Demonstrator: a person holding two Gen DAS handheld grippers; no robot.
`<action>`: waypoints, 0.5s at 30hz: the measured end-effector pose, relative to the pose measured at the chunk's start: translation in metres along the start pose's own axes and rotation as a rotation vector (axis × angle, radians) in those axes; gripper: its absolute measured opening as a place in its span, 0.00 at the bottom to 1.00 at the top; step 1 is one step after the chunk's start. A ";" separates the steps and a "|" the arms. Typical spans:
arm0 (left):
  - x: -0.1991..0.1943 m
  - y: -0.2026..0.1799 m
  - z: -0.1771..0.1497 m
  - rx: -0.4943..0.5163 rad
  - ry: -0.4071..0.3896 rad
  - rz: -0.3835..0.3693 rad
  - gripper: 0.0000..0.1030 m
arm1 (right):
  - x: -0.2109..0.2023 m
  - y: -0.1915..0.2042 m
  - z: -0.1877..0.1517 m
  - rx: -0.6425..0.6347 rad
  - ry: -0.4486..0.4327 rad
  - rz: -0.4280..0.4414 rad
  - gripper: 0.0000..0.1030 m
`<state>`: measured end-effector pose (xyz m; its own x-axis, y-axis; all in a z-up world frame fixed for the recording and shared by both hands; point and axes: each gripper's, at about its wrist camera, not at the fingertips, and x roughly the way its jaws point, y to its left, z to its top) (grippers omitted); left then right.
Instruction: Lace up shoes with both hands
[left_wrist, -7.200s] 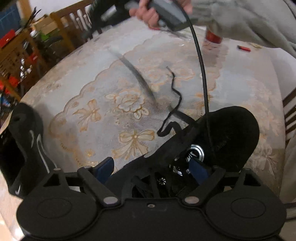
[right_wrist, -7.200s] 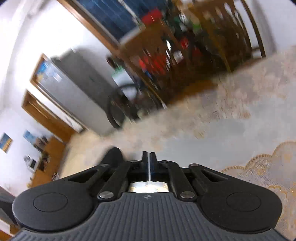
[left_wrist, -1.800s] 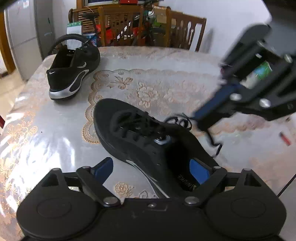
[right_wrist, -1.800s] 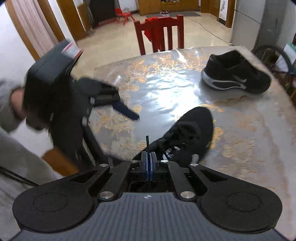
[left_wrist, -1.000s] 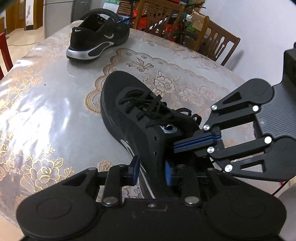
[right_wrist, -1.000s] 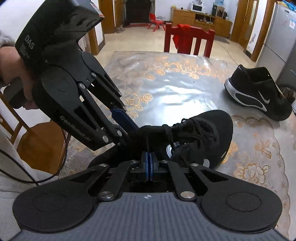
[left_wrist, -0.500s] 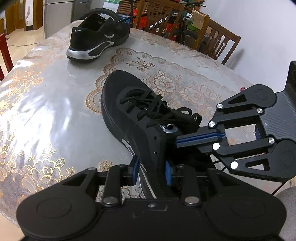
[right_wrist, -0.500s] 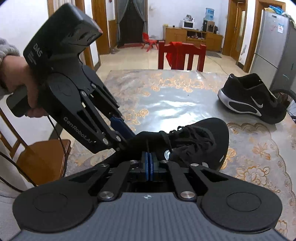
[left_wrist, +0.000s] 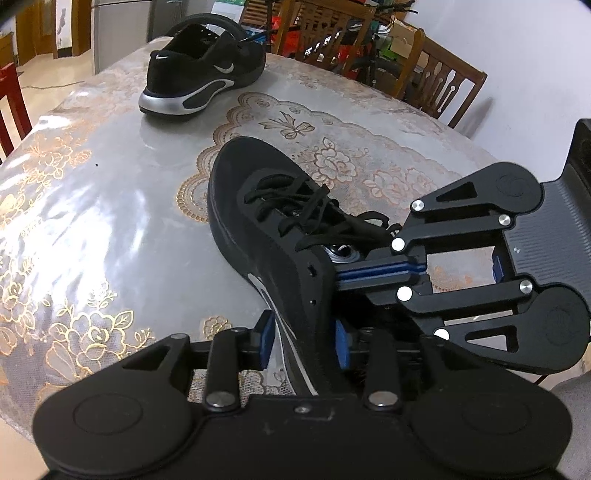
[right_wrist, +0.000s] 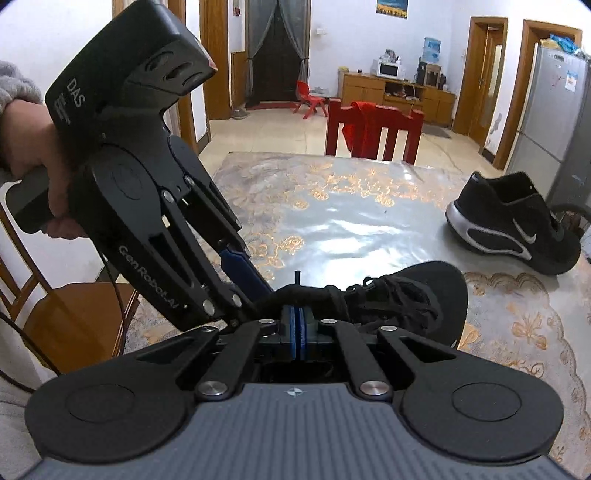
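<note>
Little was changed since half-second before. Left gripper (left_wrist: 304, 341) was clamped on near shoe (left_wrist: 258, 225) heel collar, heel hidden; right gripper (right_wrist: 297, 326) was pressed together, lace (right_wrist: 297, 276) tip barely seen.

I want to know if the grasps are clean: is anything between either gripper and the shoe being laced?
Nothing visible. The left gripper already clamps the near shoe at its heel side wall. The right gripper is shut at the shoe's collar, a lace end poking out between its pads. The second shoe sits apart, far across the table.
</note>
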<state>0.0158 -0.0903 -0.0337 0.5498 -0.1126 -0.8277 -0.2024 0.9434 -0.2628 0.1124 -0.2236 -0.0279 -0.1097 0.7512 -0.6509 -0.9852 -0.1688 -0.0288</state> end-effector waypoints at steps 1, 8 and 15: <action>-0.002 -0.001 0.001 0.009 0.004 0.000 0.33 | -0.001 0.001 0.001 -0.002 0.004 -0.005 0.05; -0.012 0.005 -0.005 -0.033 0.005 -0.032 0.34 | -0.042 -0.009 0.015 0.070 -0.068 0.010 0.57; -0.023 0.013 -0.014 -0.076 -0.012 -0.035 0.38 | 0.018 -0.004 0.047 -0.077 0.146 0.040 0.40</action>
<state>-0.0110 -0.0796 -0.0247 0.5670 -0.1405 -0.8117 -0.2442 0.9124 -0.3285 0.1086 -0.1797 -0.0039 -0.1231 0.6433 -0.7557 -0.9668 -0.2494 -0.0548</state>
